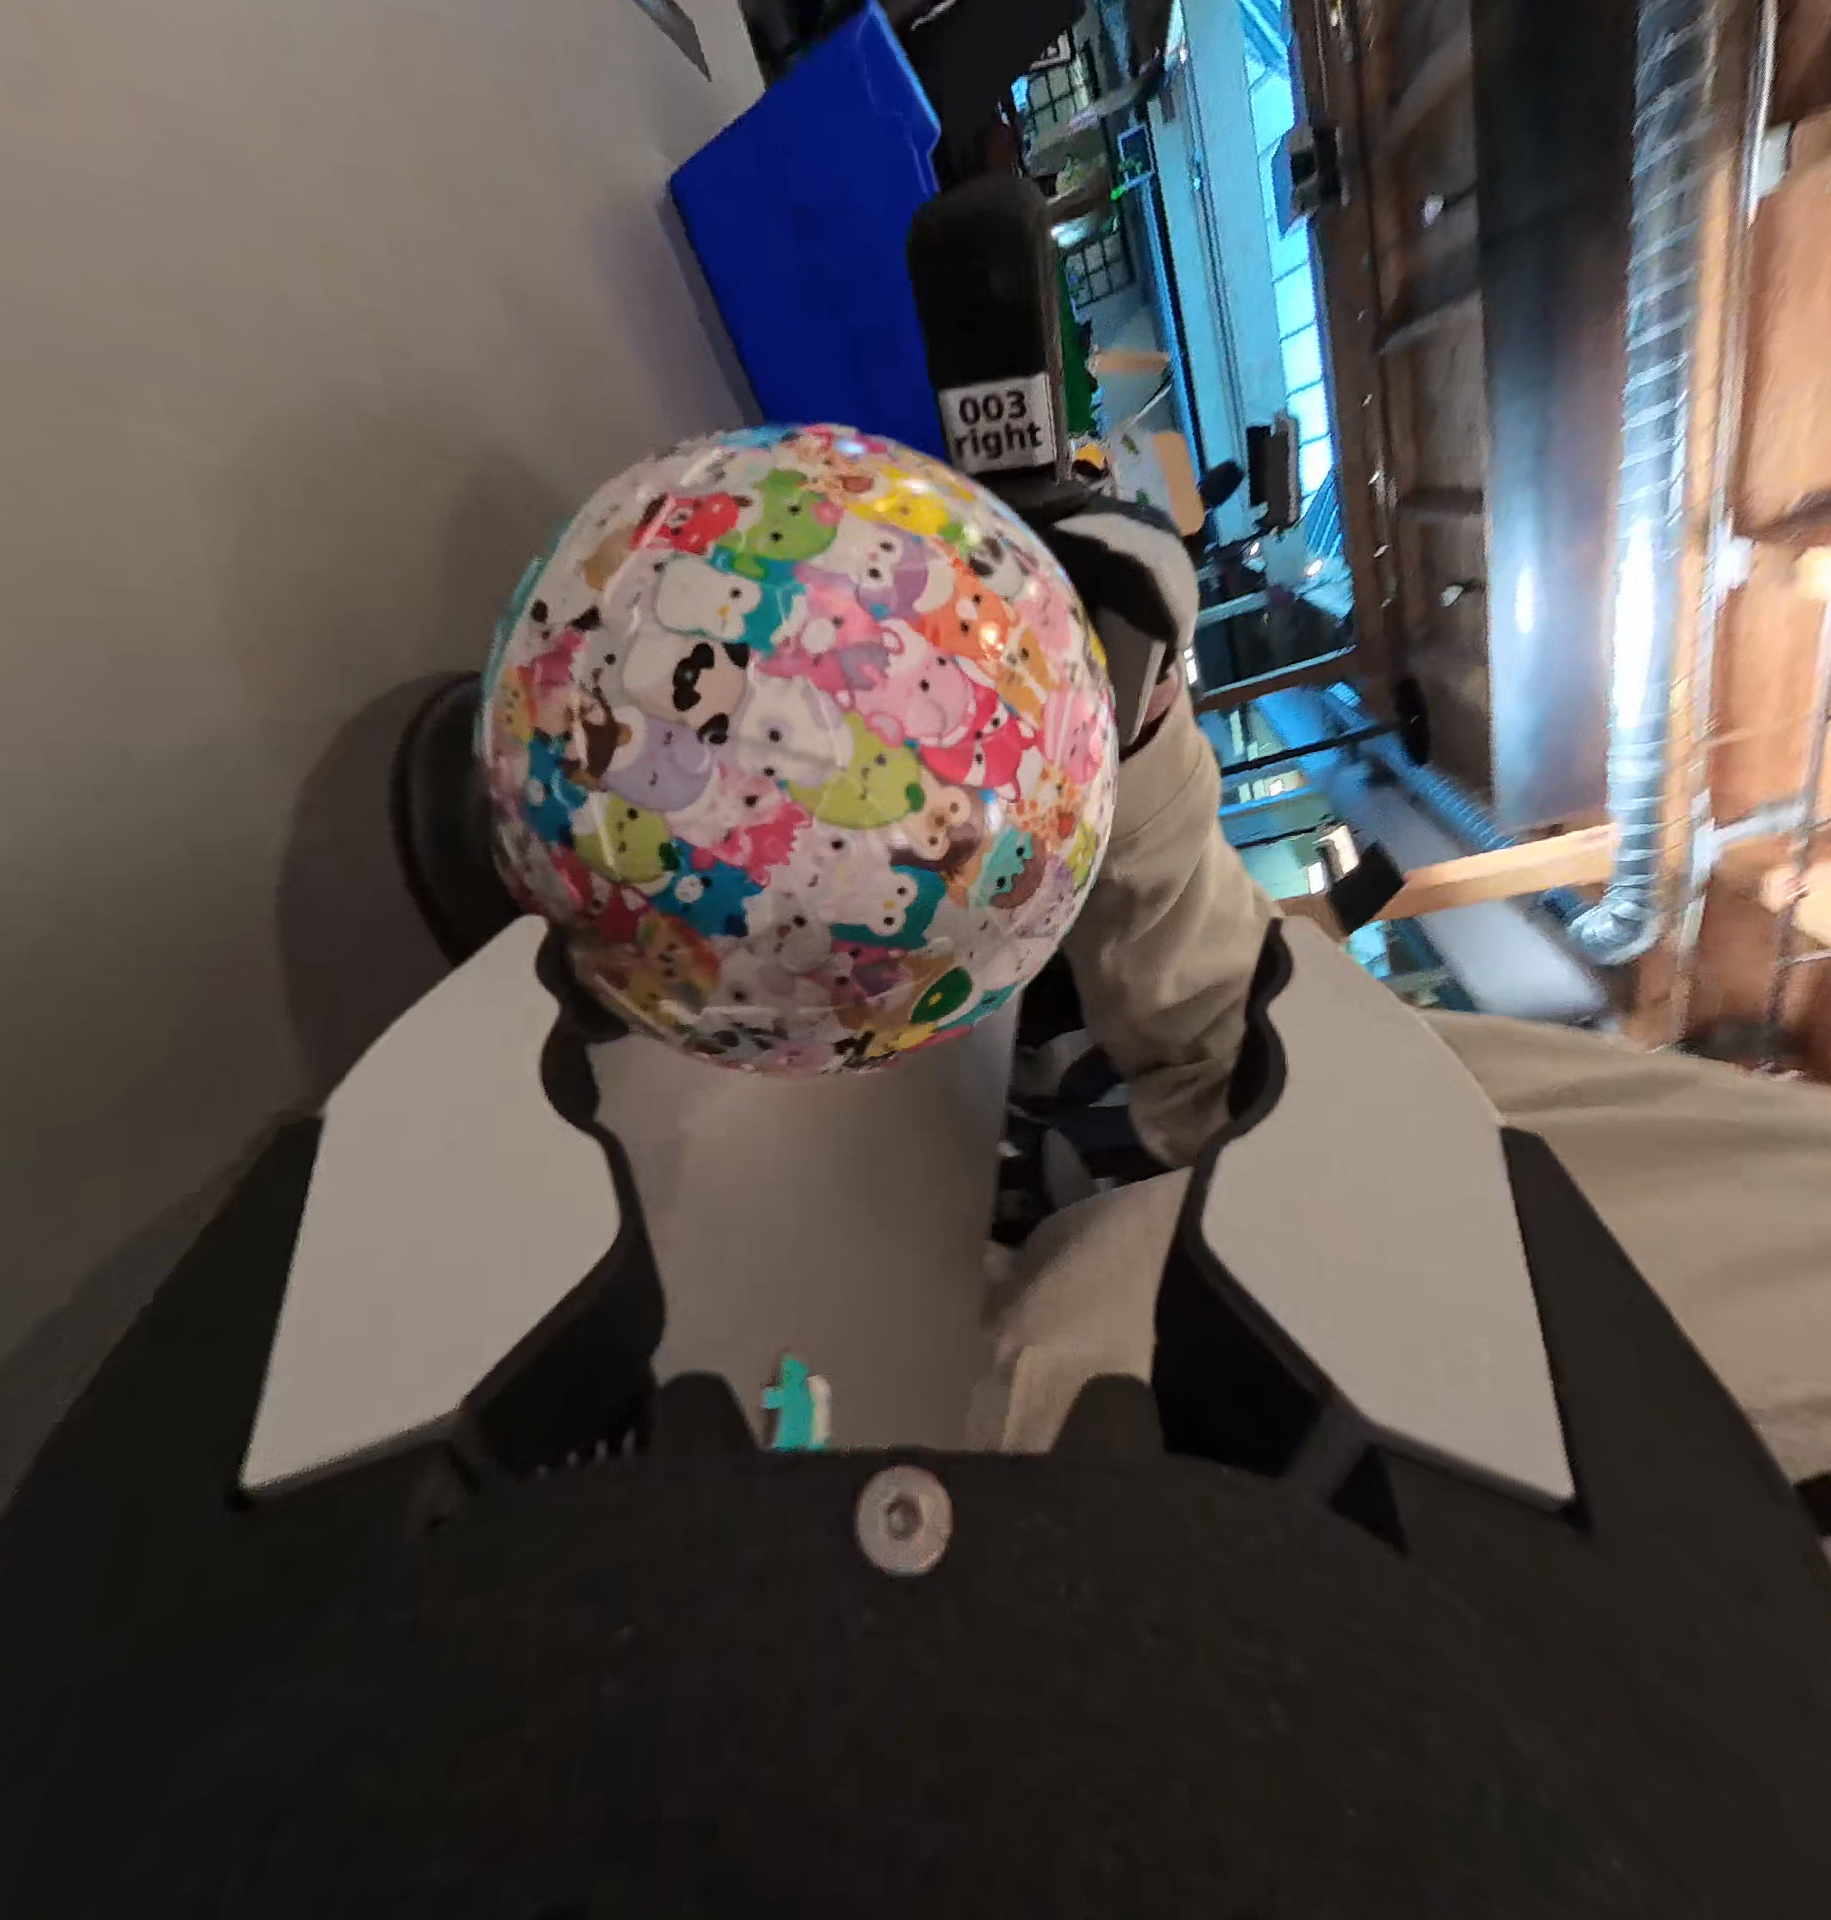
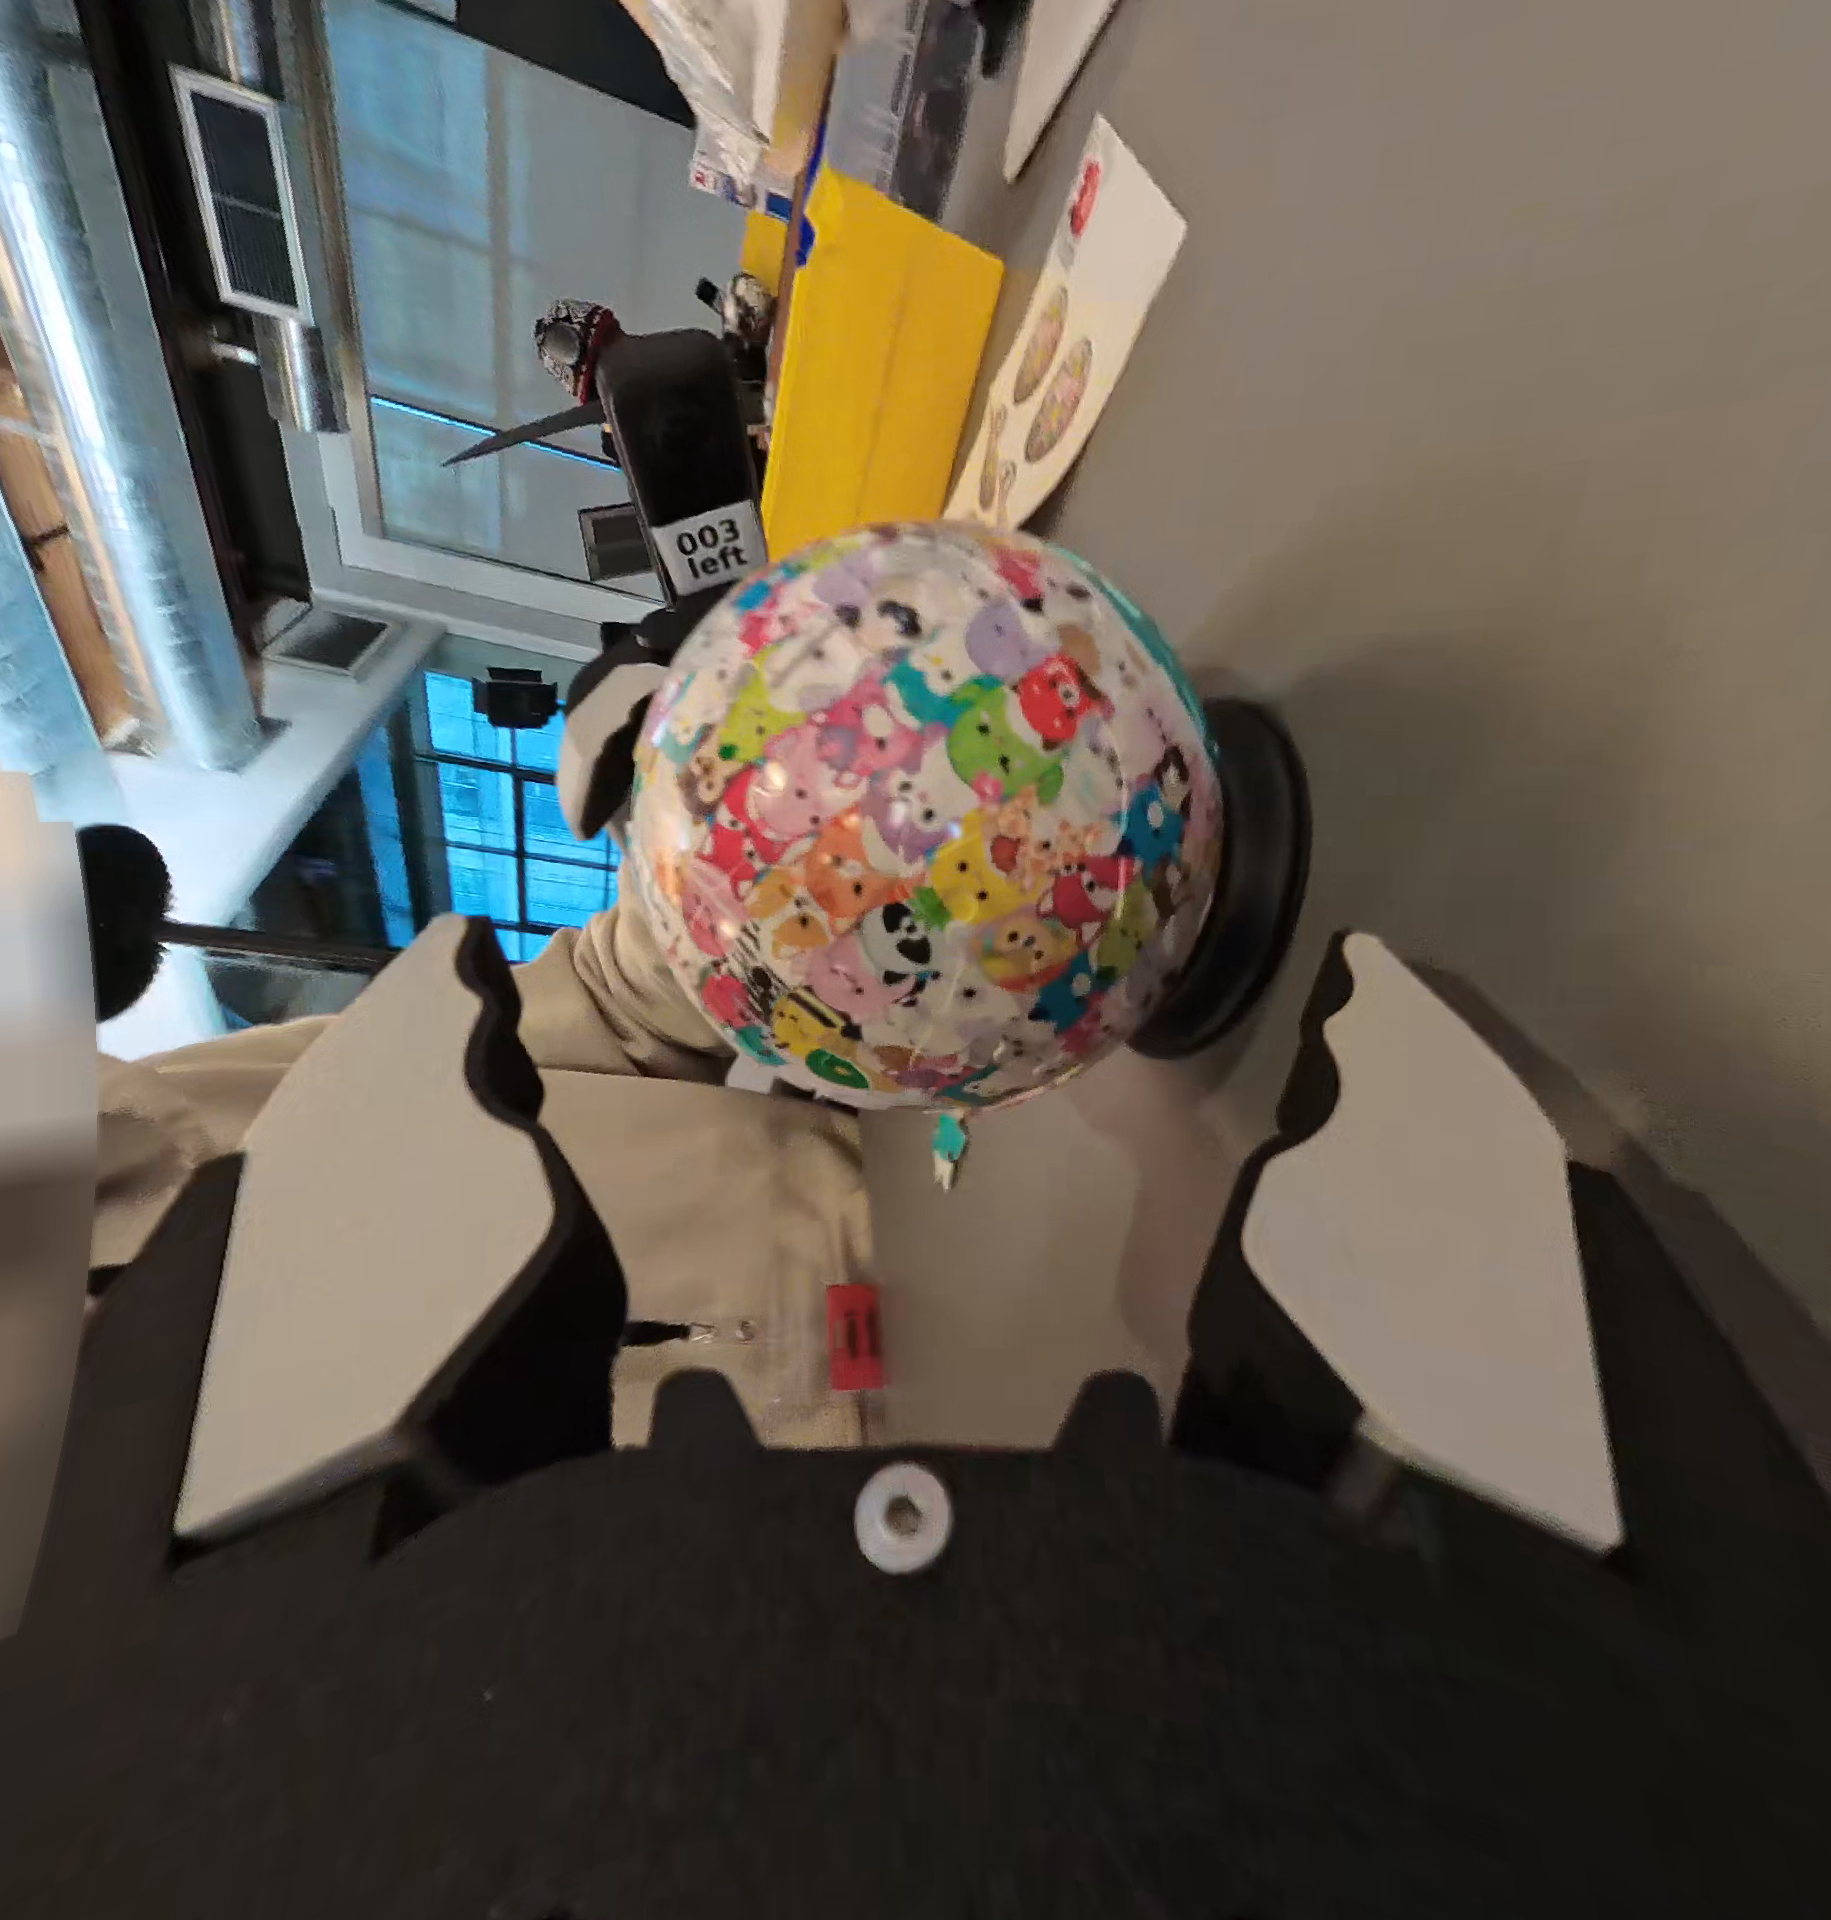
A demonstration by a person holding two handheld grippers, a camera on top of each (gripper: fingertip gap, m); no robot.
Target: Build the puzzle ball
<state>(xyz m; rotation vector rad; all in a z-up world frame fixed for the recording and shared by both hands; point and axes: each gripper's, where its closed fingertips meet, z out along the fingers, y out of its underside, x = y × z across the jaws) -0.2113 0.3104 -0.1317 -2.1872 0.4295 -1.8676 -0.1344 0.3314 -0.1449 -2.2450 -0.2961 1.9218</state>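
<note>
The puzzle ball (image 1: 797, 748), covered in colourful cartoon animals, sits on a black round stand (image 1: 433, 769) on the grey table (image 1: 215, 416). My left gripper (image 1: 906, 966) is open, its fingers either side of the ball's near edge. My right gripper (image 2: 911, 951) is open too and faces the ball (image 2: 921, 821) and stand (image 2: 1254, 883) from the opposite side. Each gripper shows behind the ball in the other's view: the right one (image 1: 1129, 644) and the left one (image 2: 599, 748). A loose teal puzzle piece (image 1: 791, 1403) lies on the table near the ball (image 2: 947, 1143).
A blue bin (image 1: 807, 229) stands at the table's far side. A yellow bin (image 2: 869, 343) and a printed sheet (image 2: 1077, 312) lie beyond the ball. A small red object (image 2: 854, 1335) is by the table edge. A person's beige sleeve (image 1: 1181, 935) is close. About 11 cm separates my left fingertips from my right.
</note>
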